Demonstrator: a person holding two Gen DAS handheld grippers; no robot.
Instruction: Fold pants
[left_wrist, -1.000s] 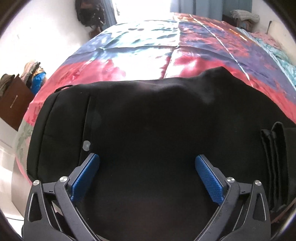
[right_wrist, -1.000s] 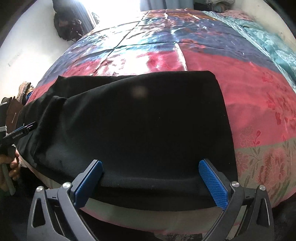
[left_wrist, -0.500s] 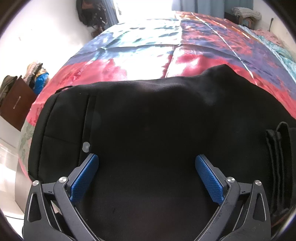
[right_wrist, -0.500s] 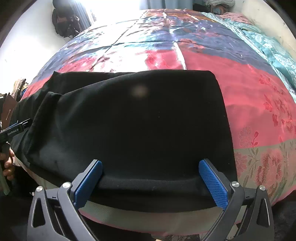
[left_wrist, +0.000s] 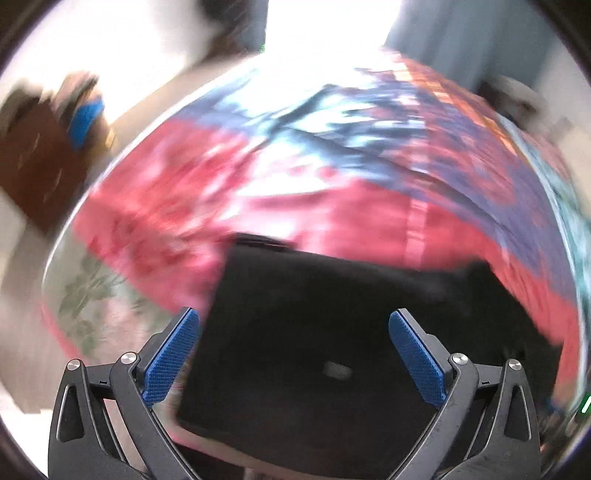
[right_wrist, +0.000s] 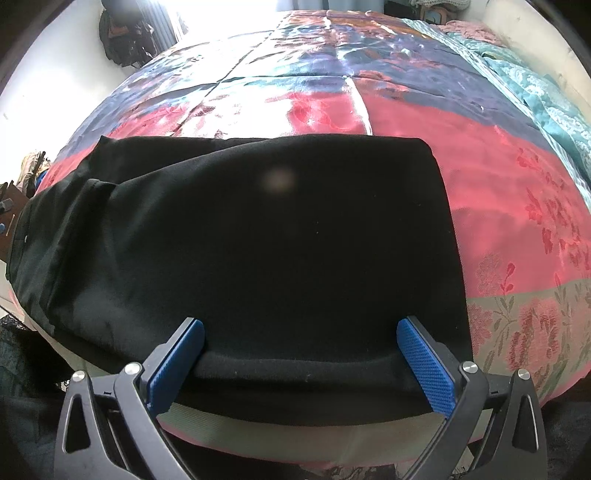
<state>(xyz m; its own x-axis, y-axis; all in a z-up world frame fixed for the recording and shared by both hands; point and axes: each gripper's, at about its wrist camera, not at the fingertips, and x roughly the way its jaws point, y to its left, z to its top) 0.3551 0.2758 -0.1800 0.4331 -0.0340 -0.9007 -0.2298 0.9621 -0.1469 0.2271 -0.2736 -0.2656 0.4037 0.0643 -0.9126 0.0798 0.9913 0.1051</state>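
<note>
Black pants (right_wrist: 280, 240) lie folded flat near the front edge of a bed, and also show in the blurred left wrist view (left_wrist: 332, 332). My right gripper (right_wrist: 299, 354) is open, its blue pads (right_wrist: 424, 369) either side of the pants' thick near edge, which lies between the fingers. My left gripper (left_wrist: 291, 354) is open and empty, raised above the left end of the pants. The waistband end (right_wrist: 29, 229) lies at far left in the right wrist view.
A shiny patchwork bedspread of red, blue and teal (right_wrist: 369, 92) covers the bed, with a floral border at the front right (right_wrist: 524, 325). A brown cabinet with clothes (left_wrist: 40, 162) stands left of the bed. Dark bags (right_wrist: 125, 37) hang by the bright window.
My left gripper has swung quickly up and to the left, off the pants' middle; its view is motion-blurred. My right gripper has stayed at the pants' near edge.
</note>
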